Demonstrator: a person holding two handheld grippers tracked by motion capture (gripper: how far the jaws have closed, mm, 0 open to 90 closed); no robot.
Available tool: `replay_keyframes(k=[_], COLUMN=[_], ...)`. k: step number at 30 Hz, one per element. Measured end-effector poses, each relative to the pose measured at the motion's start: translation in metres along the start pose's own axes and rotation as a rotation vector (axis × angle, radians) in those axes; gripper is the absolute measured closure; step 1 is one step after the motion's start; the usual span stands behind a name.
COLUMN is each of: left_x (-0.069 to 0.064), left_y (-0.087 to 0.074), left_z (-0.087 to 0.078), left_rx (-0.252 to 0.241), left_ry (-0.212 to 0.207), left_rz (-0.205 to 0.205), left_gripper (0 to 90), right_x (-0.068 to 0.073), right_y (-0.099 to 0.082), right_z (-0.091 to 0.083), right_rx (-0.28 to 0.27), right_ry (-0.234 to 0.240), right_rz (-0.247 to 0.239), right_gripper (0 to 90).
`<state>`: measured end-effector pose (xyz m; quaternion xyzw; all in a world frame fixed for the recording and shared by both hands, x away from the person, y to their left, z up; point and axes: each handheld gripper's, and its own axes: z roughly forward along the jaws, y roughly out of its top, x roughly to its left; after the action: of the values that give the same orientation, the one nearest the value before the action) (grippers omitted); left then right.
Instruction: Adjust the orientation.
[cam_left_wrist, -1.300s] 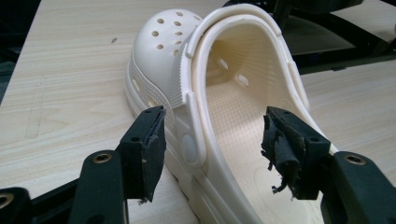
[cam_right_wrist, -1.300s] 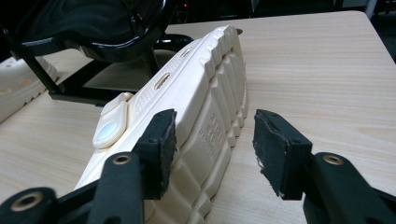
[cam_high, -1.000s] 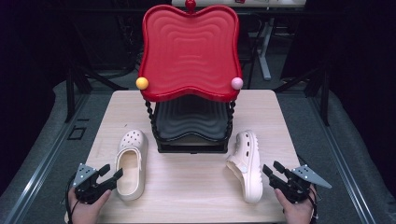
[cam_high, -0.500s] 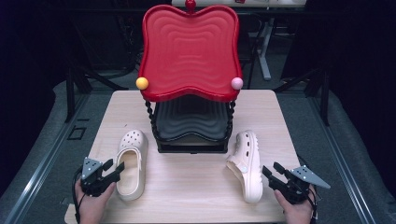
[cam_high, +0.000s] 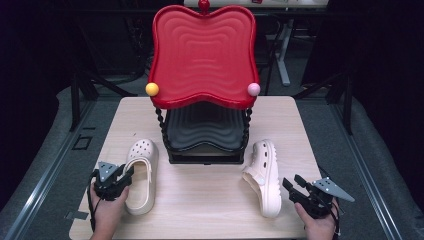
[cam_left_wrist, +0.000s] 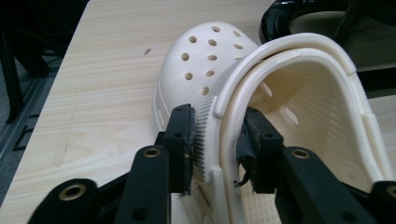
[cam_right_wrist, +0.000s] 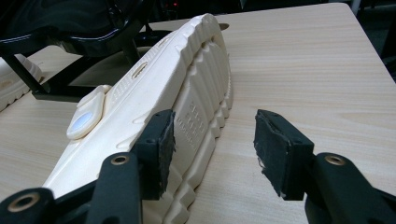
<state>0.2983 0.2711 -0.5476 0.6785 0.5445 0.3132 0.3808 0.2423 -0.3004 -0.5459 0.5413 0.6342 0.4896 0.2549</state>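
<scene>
A cream clog lies upright on the wooden table at the left, its holed toe pointing away. My left gripper straddles its near-left side wall and heel strap. Its jaws have just been closing, and in the left gripper view the left gripper has one pad on the ribbed outside and the other inside the shoe, both against the wall. A second cream clog lies on its side at the right, its treaded sole turned right. My right gripper stands open at its heel, gripping nothing.
A two-tier stand occupies the middle back of the table, with a red wavy tray on top and a black tray below. Yellow and pink balls cap its front corners. Bare tabletop lies between the two clogs.
My left gripper has slid right onto the left clog's side and its jaws have narrowed around the wall. The right gripper and right clog have stayed put.
</scene>
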Motion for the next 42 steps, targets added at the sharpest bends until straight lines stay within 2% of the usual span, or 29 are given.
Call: replay_keyframes(k=[3,7,11,18,21,22,24,28,33,39,40,41,42], left_x=[0.001,0.0,0.0,-0.003,-0.008,-0.012,-0.017,-0.024,-0.025,-0.021,-0.02,-0.019,-0.02], left_y=[-0.001,-0.001,-0.001,-0.005,-0.006,-0.006,-0.007,-0.009,-0.011,-0.015,-0.016,-0.015,-0.015], left_z=[-0.002,-0.004,-0.008,-0.018,-0.024,-0.027,-0.03,-0.035,-0.041,-0.044,-0.045,-0.045,-0.046], left_rx=[-0.004,-0.009,-0.018,-0.007,0.007,0.011,0.016,0.02,0.033,0.033,0.017,-0.001,-0.008], left_ry=[-0.005,-0.008,-0.02,-0.063,-0.094,-0.117,-0.136,-0.14,-0.12,-0.138,-0.149,-0.156,-0.159], left_rz=[0.001,0.014,0.017,0.025,0.024,0.033,0.057,0.082,0.068,0.041,0.033,0.025,0.027], left_gripper=[69.9,71.4,73.5,74.6,74.7,74.8,75.1,75.2,75.2,74.2,68.0,68.0,62.1], right_x=[0.002,0.004,0.005,0.003,0.003,0.003,0.003,0.003,0.003,0.004,0.005,0.005,0.006], right_y=[0.0,0.001,0.0,0.001,0.001,0.002,0.002,0.002,0.002,0.002,0.003,0.003,0.003], right_z=[0.0,0.0,0.001,-0.001,-0.002,-0.002,-0.002,-0.003,-0.004,-0.004,-0.003,-0.003,-0.001], right_rx=[0.0,0.01,0.01,0.005,-0.003,-0.002,-0.003,-0.004,-0.007,-0.005,0.0,0.0,0.004], right_ry=[0.007,0.01,0.014,0.008,0.013,0.011,0.009,0.01,0.011,0.011,0.01,0.01,0.013], right_rz=[0.003,-0.017,-0.011,-0.008,-0.002,-0.003,-0.006,-0.005,-0.002,-0.007,-0.011,-0.011,-0.012], right_gripper=[49.0,49.2,49.2,49.2,49.2,49.2,49.2,49.2,49.2,49.2,49.2,49.2,49.2])
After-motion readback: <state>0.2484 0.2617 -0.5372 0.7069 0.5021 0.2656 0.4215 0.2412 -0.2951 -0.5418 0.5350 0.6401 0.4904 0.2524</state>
